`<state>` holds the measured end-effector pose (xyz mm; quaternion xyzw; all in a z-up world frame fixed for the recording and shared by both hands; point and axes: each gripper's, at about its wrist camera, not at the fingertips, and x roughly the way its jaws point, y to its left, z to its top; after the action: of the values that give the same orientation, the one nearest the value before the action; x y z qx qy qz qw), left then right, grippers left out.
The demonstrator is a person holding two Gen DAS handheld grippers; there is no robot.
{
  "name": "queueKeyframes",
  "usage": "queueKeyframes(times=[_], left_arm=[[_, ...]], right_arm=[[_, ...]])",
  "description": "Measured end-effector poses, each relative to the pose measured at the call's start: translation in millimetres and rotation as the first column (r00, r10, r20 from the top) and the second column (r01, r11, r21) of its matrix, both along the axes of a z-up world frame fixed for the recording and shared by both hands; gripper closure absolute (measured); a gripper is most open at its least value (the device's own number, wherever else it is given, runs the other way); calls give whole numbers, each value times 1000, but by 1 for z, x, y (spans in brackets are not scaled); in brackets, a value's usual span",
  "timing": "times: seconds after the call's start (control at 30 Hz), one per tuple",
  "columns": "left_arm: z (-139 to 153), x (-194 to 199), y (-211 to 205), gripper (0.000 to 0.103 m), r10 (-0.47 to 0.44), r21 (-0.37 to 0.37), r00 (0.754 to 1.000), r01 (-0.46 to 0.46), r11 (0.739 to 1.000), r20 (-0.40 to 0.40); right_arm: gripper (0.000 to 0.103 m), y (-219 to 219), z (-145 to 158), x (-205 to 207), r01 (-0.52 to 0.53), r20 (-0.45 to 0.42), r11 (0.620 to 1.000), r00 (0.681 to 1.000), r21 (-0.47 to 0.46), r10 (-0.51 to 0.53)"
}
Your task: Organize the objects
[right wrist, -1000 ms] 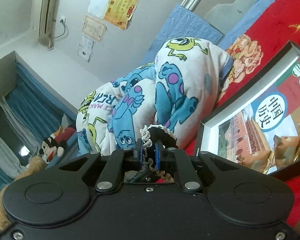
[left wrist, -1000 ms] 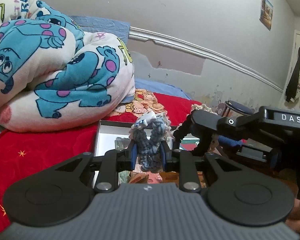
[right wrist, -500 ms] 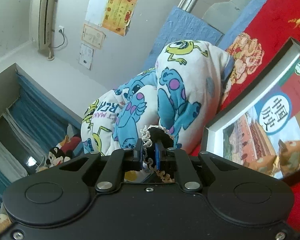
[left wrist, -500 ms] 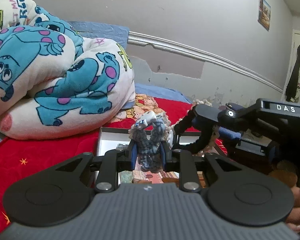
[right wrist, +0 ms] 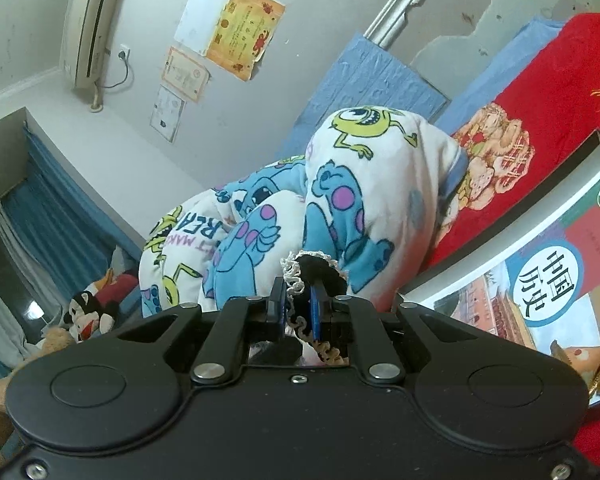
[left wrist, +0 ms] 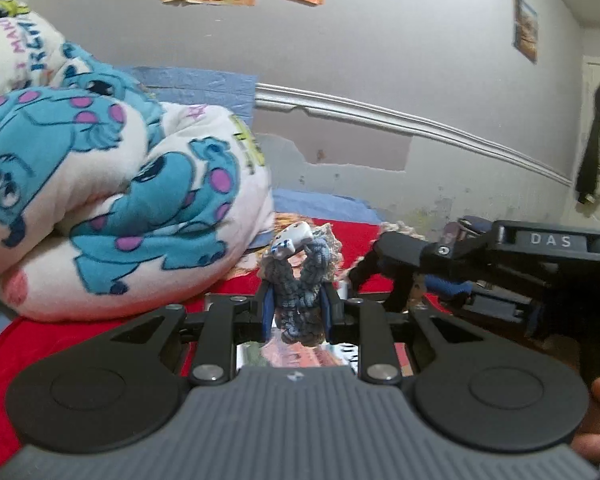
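Red bedspread [left wrist: 84,336], box [right wrist: 512,248] edge-cropped, scrunchies half-hidden.

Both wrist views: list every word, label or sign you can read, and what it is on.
"DAS": plate on the right claw's body, seen from the left wrist.
"中国历史": blue circle on the book in the box.
"MAK" and "REA", both cut off: blanket.
Wall certificates: too small to read.
Green badges on the book's corner: too blurred.
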<state>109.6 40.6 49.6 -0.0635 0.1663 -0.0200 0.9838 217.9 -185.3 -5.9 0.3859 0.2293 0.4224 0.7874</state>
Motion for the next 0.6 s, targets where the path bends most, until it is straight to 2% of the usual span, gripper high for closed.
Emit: queueKeyframes(times=[0.13, 0.3, 0.4, 0.5, 0.6], left_arm=[[3, 6, -5, 76, -22, 2, 1000, 22, 1000, 8], [3, 26, -1, 76, -17, -75, 999, 20, 997, 39], [-5, 32, 1, 76, -17, -76, 999, 21, 997, 48], [-19, 37, 4, 75, -15, -66, 1000, 16, 998, 15], [-35, 47, 9, 75, 2, -98, 999, -5, 995, -36]], right_arm=[[91, -3, 5, -4, 11, 13, 1000, 1000, 4, -11], [91, -8, 8, -6, 38, 20, 999, 999, -2, -38], [91, -10, 8, -5, 73, 33, 994, 997, -78, -71], [91, -14, 1, 1, 110, 10, 988, 994, -105, -110], [91, -16, -12, 8, 132, -36, 986, 990, -101, -137]])
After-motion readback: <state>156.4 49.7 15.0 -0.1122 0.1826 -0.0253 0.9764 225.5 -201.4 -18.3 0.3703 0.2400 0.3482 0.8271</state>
